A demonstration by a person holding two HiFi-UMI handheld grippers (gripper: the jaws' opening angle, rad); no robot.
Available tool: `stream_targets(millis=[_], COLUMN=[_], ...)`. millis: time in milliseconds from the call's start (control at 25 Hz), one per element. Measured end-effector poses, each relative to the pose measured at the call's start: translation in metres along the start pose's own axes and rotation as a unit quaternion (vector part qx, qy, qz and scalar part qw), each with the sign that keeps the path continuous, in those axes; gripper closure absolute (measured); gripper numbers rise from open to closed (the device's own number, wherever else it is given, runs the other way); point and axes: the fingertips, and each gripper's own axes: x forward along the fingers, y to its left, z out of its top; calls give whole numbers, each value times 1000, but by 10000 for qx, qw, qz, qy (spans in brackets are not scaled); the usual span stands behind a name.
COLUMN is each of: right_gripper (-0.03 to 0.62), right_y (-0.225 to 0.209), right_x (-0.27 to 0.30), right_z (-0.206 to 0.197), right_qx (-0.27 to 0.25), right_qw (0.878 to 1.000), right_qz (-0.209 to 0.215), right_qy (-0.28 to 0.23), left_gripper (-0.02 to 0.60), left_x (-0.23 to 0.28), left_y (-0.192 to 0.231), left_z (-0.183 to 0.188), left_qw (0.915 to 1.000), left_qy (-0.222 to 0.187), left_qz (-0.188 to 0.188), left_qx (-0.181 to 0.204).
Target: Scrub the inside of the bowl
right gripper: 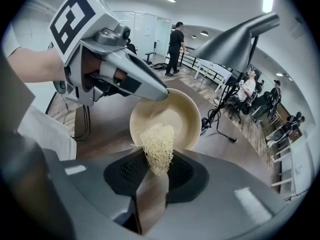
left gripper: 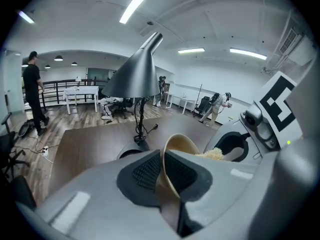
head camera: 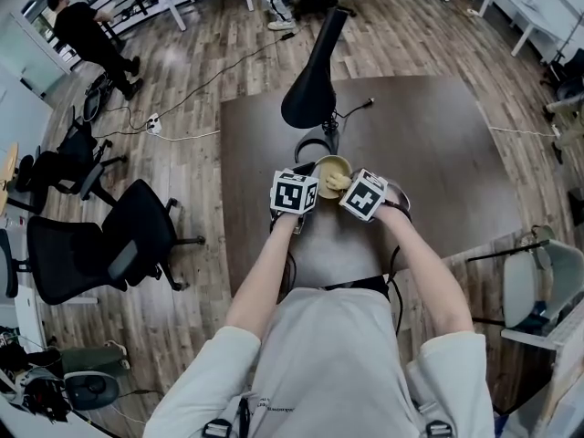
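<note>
smooth matt bowl [right gripper: 181,113], stringy fibrous scrubber [right gripper: 158,146]

cream bowl [right gripper: 181,113] tilted on edge, pale fibrous scrubber [right gripper: 157,146] against its inside.

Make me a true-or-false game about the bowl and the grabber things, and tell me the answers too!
1. The left gripper pinches the bowl by its rim. True.
2. The right gripper is empty. False: it holds a pale, stringy scrubber.
3. The bowl is full of soup. False: no liquid shows in it, and only the scrubber reaches in.
4. A black lamp stands on the table. True.
</note>
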Motion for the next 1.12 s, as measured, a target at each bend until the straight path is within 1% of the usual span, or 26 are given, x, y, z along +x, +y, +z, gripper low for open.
stream_targets(millis=[280, 440, 720, 880, 1120], right_gripper=[479, 479, 479, 479, 477], right_y=[12, 14, 5, 1, -14], right_x=[2, -1, -3, -5, -6], right_z=[12, 18, 36, 41, 37], right_qx=[-199, -118, 88, 139, 444], right_qw=[9997, 9997, 9982, 9974, 9945], right_qz=[76, 130, -33, -189, -483], right_qy=[-72, -153, -590, -681, -822], left_gripper=[552, 552, 549, 549, 549], left_x=[-1, -2, -2, -4, -5], left_y=[-4, -7, -11, -10, -13], left_z=[3, 4, 0, 0, 1], left_qw=[10000, 10000, 10000, 9999, 9998], left_qy=[-80, -85, -31, -43, -21], left_qz=[-14, -35, -73, -87, -125], left_qx=[-4, -32, 46, 60, 168])
